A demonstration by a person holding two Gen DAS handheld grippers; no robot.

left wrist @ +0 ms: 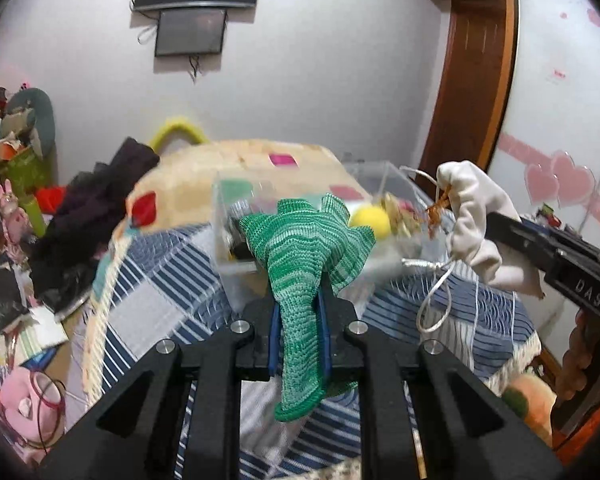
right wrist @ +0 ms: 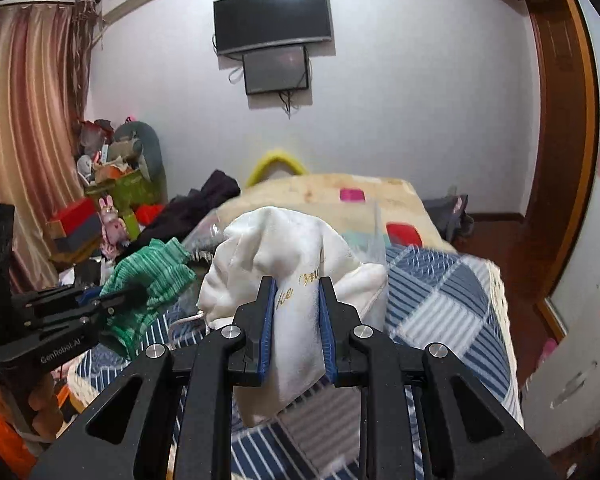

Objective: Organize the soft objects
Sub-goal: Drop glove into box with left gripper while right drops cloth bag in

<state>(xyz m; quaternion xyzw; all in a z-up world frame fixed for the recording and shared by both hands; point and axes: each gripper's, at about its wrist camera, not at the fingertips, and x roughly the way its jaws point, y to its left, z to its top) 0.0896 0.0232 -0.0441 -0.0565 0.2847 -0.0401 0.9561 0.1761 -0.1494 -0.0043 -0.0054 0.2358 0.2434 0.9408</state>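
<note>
My left gripper (left wrist: pixel 299 308) is shut on a green knitted cloth (left wrist: pixel 304 248) and holds it above the bed, in front of a clear plastic box (left wrist: pixel 236 200). The box holds a yellow ball (left wrist: pixel 370 220) and other small items. My right gripper (right wrist: pixel 298 292) is shut on a white drawstring pouch (right wrist: pixel 292 252) with gold lettering. In the left wrist view the pouch (left wrist: pixel 472 216) hangs to the right of the box, its cord (left wrist: pixel 432 304) dangling. In the right wrist view the green cloth (right wrist: pixel 148 276) and left gripper (right wrist: pixel 128 296) sit at the left.
The bed has a blue-and-white checked cover (left wrist: pixel 172 280) and a beige blanket (left wrist: pixel 228 168). Dark clothes (left wrist: pixel 88 216) lie at its left edge. Toys and clutter (left wrist: pixel 16 152) fill the left floor. A wooden wardrobe (left wrist: pixel 476 80) stands at the right.
</note>
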